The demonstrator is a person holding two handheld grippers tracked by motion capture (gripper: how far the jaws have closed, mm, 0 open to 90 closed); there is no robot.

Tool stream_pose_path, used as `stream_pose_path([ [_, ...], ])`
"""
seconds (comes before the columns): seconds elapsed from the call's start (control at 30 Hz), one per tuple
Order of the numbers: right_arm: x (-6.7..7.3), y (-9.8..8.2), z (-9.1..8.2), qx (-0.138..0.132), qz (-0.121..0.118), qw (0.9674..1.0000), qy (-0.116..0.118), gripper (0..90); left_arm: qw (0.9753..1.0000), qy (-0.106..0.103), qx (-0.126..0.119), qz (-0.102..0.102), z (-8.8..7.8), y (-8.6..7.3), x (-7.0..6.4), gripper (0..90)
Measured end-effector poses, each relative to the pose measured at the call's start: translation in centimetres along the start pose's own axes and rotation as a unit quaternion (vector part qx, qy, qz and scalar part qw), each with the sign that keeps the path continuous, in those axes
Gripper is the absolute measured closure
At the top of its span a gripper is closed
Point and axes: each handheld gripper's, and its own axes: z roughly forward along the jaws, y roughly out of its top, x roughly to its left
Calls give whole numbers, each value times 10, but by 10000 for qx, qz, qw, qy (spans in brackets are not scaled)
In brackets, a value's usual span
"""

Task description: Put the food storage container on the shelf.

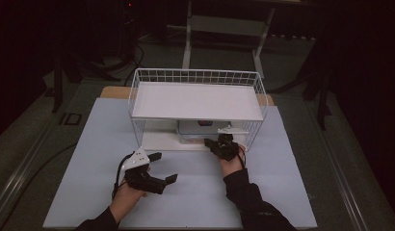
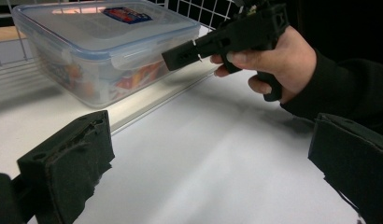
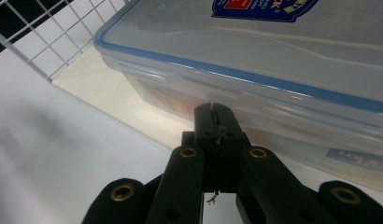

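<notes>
- Scene: a person sat at a white table (image 1: 195, 192) w/ a two-jaw gripper in each hand. A white wire rack (image 1: 198, 108) w/ two shelves stood just ahead of both grippers.
- Thing in hand: a clear plastic food box (image 2: 103, 49) w/ blue-rimmed clip-on lid and a red/blue sticker. It sat on the rack's lower shelf, directly in front of the right gripper (image 3: 213, 114). Colourful contents showed through the wall; couldn't tell what they were.
- Right gripper: jaws pressed together, nothing between them. Tips pointed at the box's near side wall, just under the lid rim, very near it; contact couldn't be confirmed. In the left gripper view it (image 2: 189, 53) was seen from the side, level w/ the lid's clip flap.
- Left gripper (image 1: 163, 167): jaws wide apart, empty. Low over bare table, well back from the rack and to the left of the right gripper, aimed across toward the box and the other hand.
- Likely step (judgement): drawing the box out of the rack, or working its clip.
- Risks (judgement):
- Closed tips could only push, so the box might slide deeper under the upper shelf.
- Smooth plastic: tips might skid off the rim.
- Low upper shelf and wire side gave little room; gripper might snag the mesh.
- A pried flap could pop the lid.
</notes>
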Motion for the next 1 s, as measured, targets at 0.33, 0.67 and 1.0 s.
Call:
stream_pose_path([
  [0.33, 0, 4, 9, -23, 55, 9999, 88, 898, 10000, 13, -21, -39, -2, -1, 1, 0],
  [0.67, 6, 4, 8, -76, 123, 9996, 261, 877, 10000, 40, -10, -23, -1, -1, 1, 0],
  [1.0, 29, -10, -25, -359, -223, 9982, 420, 396, 9999, 54, -155, -4, -9, 3, -2, 0],
])
